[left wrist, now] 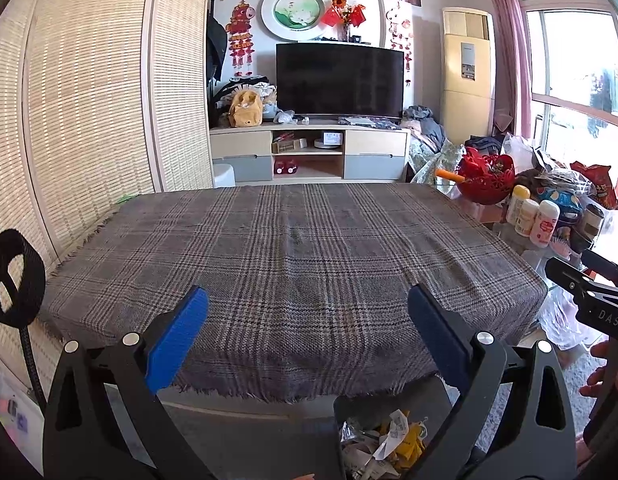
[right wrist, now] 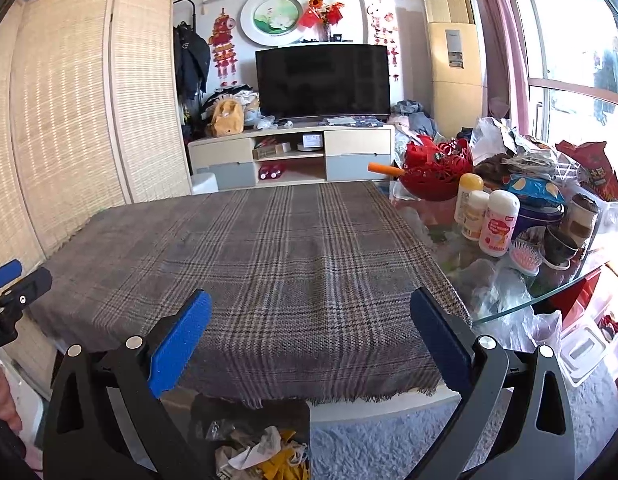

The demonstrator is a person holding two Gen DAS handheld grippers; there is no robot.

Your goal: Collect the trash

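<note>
A dark bin (left wrist: 341, 412) stands on the floor just before the table's near edge, holding crumpled white paper and yellow wrappers (left wrist: 393, 440). The right wrist view shows the same bin (right wrist: 249, 412) with its trash (right wrist: 265, 456). My left gripper (left wrist: 309, 332) is open above the near edge of the plaid cloth (left wrist: 293, 264), nothing between its blue pads. My right gripper (right wrist: 311, 336) is open too, over the cloth (right wrist: 245, 256), with nothing held. The right gripper's body (left wrist: 589, 296) shows at the right edge of the left wrist view.
Right of the cloth, the glass tabletop (right wrist: 509, 308) carries a red basket (right wrist: 437, 172), white bottles (right wrist: 497, 224), cups, a pink hairbrush (right wrist: 525, 260) and snack bags. A woven screen (left wrist: 89, 120) stands at left. TV stand (left wrist: 309, 152) behind. Plastic bags lie at the floor right.
</note>
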